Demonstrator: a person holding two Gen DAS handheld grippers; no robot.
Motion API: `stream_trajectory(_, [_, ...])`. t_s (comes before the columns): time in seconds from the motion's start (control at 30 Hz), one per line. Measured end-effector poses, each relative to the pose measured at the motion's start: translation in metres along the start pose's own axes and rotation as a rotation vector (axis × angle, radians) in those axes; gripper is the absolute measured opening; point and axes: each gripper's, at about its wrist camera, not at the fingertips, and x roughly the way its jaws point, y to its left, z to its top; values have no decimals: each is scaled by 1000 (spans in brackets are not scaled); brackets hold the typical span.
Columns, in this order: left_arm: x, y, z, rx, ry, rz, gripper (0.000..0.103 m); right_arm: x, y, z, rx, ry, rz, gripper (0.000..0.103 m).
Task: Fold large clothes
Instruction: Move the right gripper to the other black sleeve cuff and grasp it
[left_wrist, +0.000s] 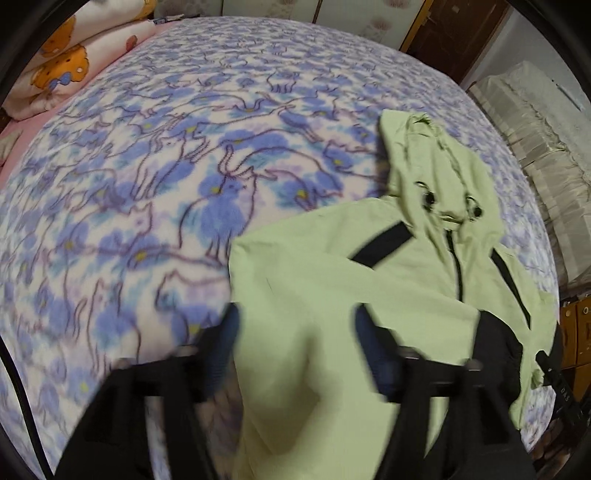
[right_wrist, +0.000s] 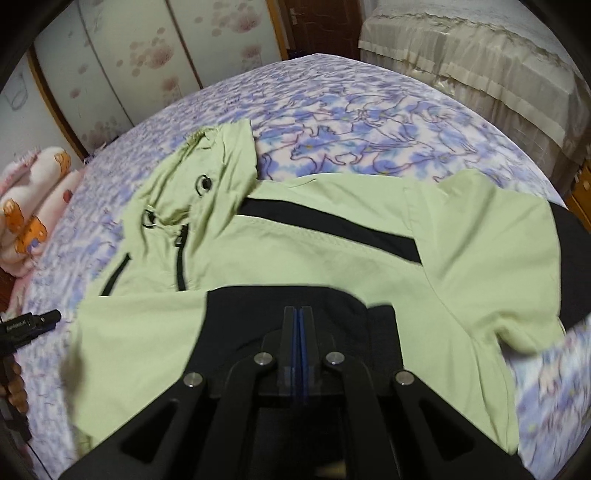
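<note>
The jacket (right_wrist: 332, 236), pale green with black trim, lies face up on the bed (left_wrist: 147, 184), hood (right_wrist: 199, 177) pointing away from both tongs. The right tongs (right_wrist: 299, 325) are pressed together over the black hem (right_wrist: 280, 306) just ahead of them; whether any cloth is caught between the blue pads I cannot tell. The left tongs (left_wrist: 295, 332) are spread wide, with a green sleeve or side panel (left_wrist: 295, 295) lying between and ahead of the fingers, not yet gripped. This looks like an early step: one side being gathered to fold inward. Next, the left tongs probably need to close on that edge, then carry it across toward the zip (left_wrist: 458, 266) without dragging the body.
</note>
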Motion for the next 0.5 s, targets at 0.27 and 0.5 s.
stream_trajectory(0.27, [-43, -29, -72, 21, 48, 94, 75, -48, -13, -52, 186, 48, -52, 69])
stream_trajectory(0.5, [-56, -77, -138, 89, 77, 79, 75, -67, -42, -106, 258, 57, -11, 69])
